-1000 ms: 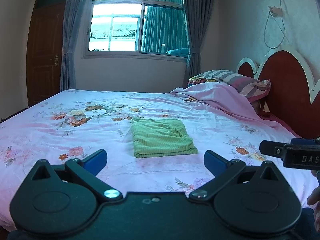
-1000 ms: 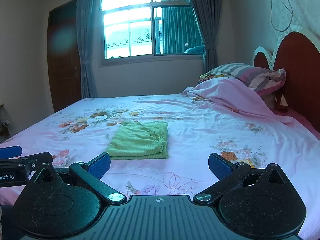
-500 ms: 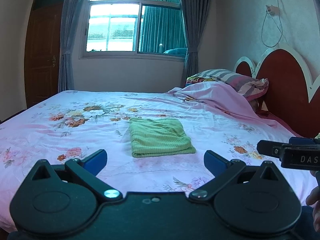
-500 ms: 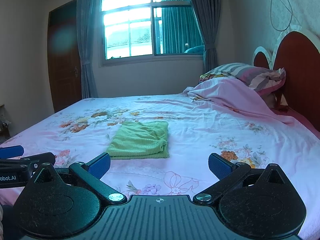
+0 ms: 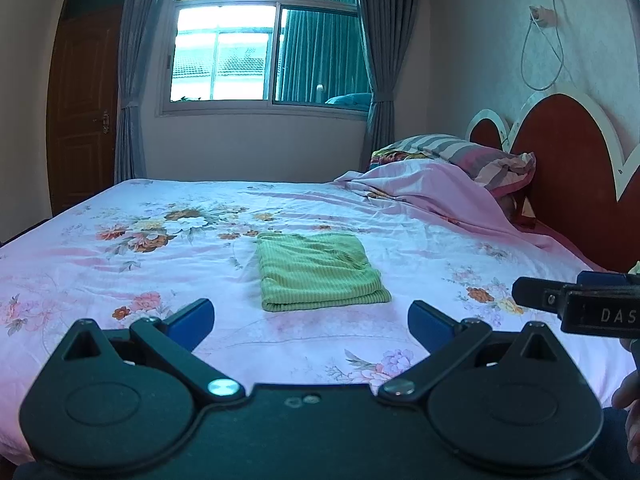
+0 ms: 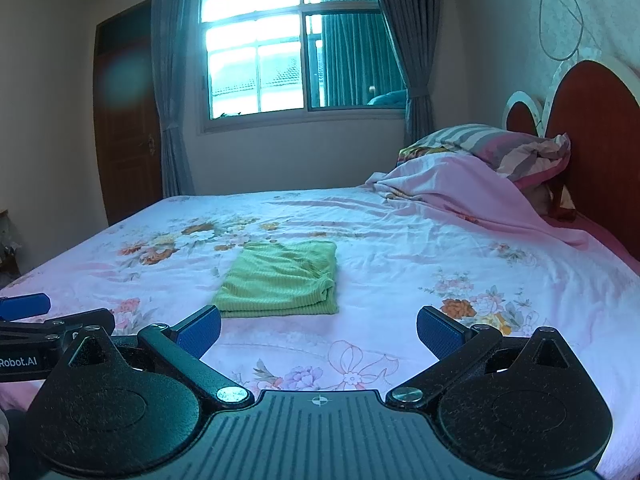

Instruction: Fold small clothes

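Lying folded on the bed, green garment ahead of both wide-spread, empty grippers.

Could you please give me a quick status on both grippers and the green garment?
Left gripper open, empty. Right gripper open, empty. Green garment folded flat on floral bedsheet, beyond both. Nothing in the way.

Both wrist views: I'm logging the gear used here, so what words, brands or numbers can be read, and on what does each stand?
"DAS": white letters on the black body of the right hand-held gripper, cut off by the edge of the left wrist view.
"Robot.AI": white letters on the black body of the left hand-held gripper, its start cut off by the edge of the right wrist view.
No readable text on the green folded garment, the floral bed sheet or the walls.
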The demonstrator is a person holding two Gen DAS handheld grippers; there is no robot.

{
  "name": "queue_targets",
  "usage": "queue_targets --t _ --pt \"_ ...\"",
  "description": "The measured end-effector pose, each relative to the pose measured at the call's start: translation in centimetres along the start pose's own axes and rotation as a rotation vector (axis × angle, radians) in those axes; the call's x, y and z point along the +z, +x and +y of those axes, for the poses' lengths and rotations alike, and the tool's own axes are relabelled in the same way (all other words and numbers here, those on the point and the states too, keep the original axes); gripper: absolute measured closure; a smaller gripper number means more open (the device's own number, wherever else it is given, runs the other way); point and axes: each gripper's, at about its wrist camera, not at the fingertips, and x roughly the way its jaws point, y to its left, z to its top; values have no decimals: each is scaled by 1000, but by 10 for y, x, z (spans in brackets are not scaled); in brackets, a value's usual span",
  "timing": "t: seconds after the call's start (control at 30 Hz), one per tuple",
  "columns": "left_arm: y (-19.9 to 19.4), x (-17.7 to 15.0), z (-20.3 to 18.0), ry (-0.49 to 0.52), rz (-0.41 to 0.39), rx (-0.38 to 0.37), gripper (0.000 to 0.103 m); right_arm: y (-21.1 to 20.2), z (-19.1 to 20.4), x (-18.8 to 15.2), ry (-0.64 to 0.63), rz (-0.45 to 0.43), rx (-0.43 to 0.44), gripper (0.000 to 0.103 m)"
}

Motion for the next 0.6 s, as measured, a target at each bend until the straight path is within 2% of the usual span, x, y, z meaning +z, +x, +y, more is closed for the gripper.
queue_targets --t 0.6 --pt "0 1 0 -1 -10 1 1 0 -1 -1 5 -14 0 0"
